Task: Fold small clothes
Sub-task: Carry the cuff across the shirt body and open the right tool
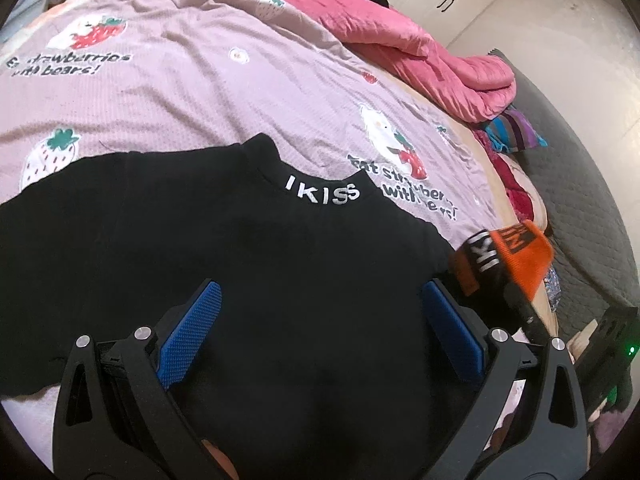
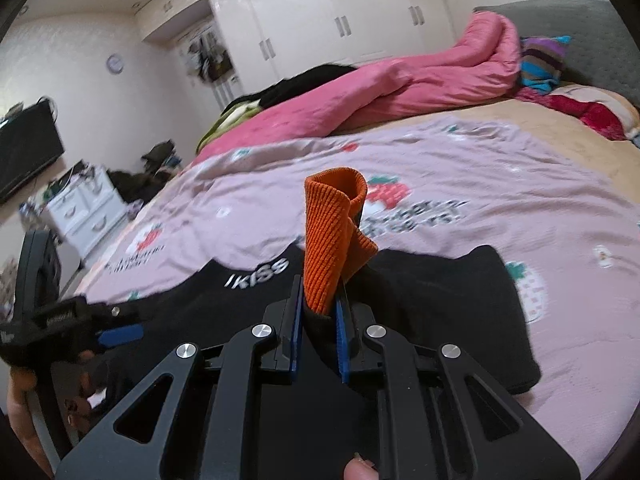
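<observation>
A black top (image 1: 240,260) with white "IKISS" lettering (image 1: 322,194) on its collar lies flat on the lilac strawberry-print sheet (image 1: 200,92). My left gripper (image 1: 320,320) stands open over the middle of the top, its blue pads wide apart with only flat black cloth under them. The sleeve ends in an orange ribbed cuff (image 2: 332,232), also seen at the right edge of the left wrist view as the cuff (image 1: 524,256). My right gripper (image 2: 320,312) is shut on that cuff and holds it lifted above the black top (image 2: 440,300). The cuff sticks up past the fingertips.
A pink quilt (image 1: 420,52) is bunched along the far side of the bed, with a striped cloth (image 1: 516,128) and red fabric beside it. White wardrobes (image 2: 340,20), a white drawer unit (image 2: 84,208) and a dark screen (image 2: 28,148) stand beyond the bed. A hand holds the left gripper (image 2: 116,334).
</observation>
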Demonstrator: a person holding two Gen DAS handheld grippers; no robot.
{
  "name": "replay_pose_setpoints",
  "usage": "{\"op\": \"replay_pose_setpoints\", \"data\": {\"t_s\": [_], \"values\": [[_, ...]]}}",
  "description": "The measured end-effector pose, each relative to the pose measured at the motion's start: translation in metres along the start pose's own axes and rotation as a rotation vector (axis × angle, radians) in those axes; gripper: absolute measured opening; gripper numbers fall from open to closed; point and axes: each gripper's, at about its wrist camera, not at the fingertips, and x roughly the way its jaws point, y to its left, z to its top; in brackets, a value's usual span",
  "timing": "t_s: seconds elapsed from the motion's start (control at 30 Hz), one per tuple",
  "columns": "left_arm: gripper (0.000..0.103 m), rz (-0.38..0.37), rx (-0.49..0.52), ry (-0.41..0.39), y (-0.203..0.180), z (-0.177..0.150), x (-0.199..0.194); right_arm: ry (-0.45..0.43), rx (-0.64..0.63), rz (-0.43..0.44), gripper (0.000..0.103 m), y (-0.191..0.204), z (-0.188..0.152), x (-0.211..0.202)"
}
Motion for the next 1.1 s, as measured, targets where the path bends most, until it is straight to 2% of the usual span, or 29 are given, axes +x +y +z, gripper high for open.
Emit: {"op": "replay_pose_setpoints", "data": {"t_s": [0.43, 0.5, 0.57, 0.6, 0.63, 0.73, 0.8, 0.9, 1.1], "values": [[0.094, -0.088, -0.055, 0.05, 0.009, -0.001, 0.013, 0.132, -0.053, 0.071, 0.019, 0.038, -0.031, 0.037], [0.094, -0.103, -0.069, 0.064, 0.012, -0.003, 0.018, 0.159, -0.064, 0.094, 0.032, 0.043, -0.036, 0.04], [0.094, -0.116, -0.081, 0.084, 0.014, -0.005, 0.024, 0.176, -0.082, 0.123, 0.037, 0.049, -0.039, 0.038], [0.094, -0.12, -0.083, 0.091, 0.014, -0.006, 0.025, 0.181, -0.092, 0.132, 0.047, 0.05, -0.04, 0.037], [0.093, -0.124, -0.084, 0.097, 0.015, -0.007, 0.027, 0.185, -0.102, 0.143, 0.051, 0.052, -0.041, 0.035], [0.08, -0.132, -0.076, 0.117, 0.012, -0.01, 0.035, 0.187, -0.143, 0.134, 0.052, 0.054, -0.044, 0.026], [0.066, -0.14, -0.07, 0.139, 0.009, -0.014, 0.041, 0.176, -0.159, 0.094, 0.052, 0.05, -0.043, 0.019], [0.051, -0.152, -0.055, 0.18, 0.002, -0.023, 0.054, 0.155, -0.144, 0.039, 0.052, 0.034, -0.038, 0.01], [0.051, -0.146, -0.019, 0.212, -0.018, -0.034, 0.074, 0.117, -0.035, -0.009, 0.052, -0.007, -0.021, -0.004]]}}
